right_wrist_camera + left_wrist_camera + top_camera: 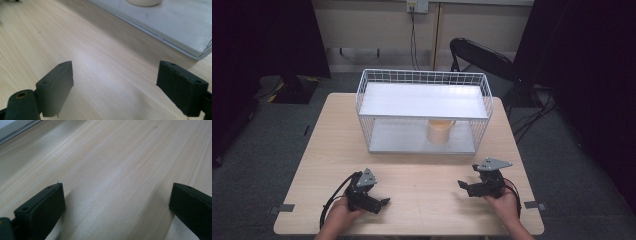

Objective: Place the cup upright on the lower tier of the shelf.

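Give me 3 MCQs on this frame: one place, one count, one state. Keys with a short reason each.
1. Where is the cup?
A. on the rack's lower shelf
B. on the rack's top shelf
C. on the bare table by the hands

2. How many shelves does the wire rack have?
A. one
B. two
C. four

3. How do the left tool and right tool stand?
A. both open, empty
B. both shut on the cup
C. left shut, right open

Answers:
1 A, the cup sits under the top shelf, on the right of the lower one.
2 B, an upper and a lower board show.
3 A, each tool's jaws are spread over bare table.
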`<action>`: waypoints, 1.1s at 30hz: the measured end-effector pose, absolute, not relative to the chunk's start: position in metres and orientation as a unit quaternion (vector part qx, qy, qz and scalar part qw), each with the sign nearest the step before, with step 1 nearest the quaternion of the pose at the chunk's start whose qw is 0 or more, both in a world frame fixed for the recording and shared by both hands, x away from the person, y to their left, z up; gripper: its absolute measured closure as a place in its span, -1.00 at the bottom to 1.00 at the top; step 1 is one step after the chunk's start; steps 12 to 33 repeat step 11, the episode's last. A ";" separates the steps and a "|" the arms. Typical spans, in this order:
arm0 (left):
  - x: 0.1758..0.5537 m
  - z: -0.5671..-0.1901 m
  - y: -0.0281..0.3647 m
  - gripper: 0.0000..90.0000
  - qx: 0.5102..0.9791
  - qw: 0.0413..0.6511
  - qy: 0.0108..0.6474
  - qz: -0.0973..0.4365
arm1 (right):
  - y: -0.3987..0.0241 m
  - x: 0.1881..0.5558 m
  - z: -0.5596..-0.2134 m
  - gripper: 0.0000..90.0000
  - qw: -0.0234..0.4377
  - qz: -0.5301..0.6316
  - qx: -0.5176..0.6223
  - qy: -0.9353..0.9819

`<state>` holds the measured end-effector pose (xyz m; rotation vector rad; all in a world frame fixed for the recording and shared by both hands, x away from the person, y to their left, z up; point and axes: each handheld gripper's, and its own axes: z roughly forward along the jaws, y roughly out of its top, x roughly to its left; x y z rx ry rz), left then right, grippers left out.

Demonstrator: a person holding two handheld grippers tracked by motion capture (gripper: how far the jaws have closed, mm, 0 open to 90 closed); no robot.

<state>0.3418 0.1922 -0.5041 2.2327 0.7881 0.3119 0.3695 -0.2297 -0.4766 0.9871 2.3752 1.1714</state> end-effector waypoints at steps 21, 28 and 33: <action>0.342 -0.504 0.192 -1.00 0.869 0.368 0.307 0.122 | -0.226 0.370 -0.479 -0.72 0.164 0.395 0.344 0.836; 0.342 -0.504 0.192 -1.00 0.869 0.368 0.307 0.122 | -0.226 0.370 -0.479 -0.72 0.164 0.395 0.344 0.836; 0.342 -0.504 0.192 -1.00 0.869 0.368 0.307 0.122 | -0.226 0.370 -0.479 -0.72 0.164 0.395 0.344 0.836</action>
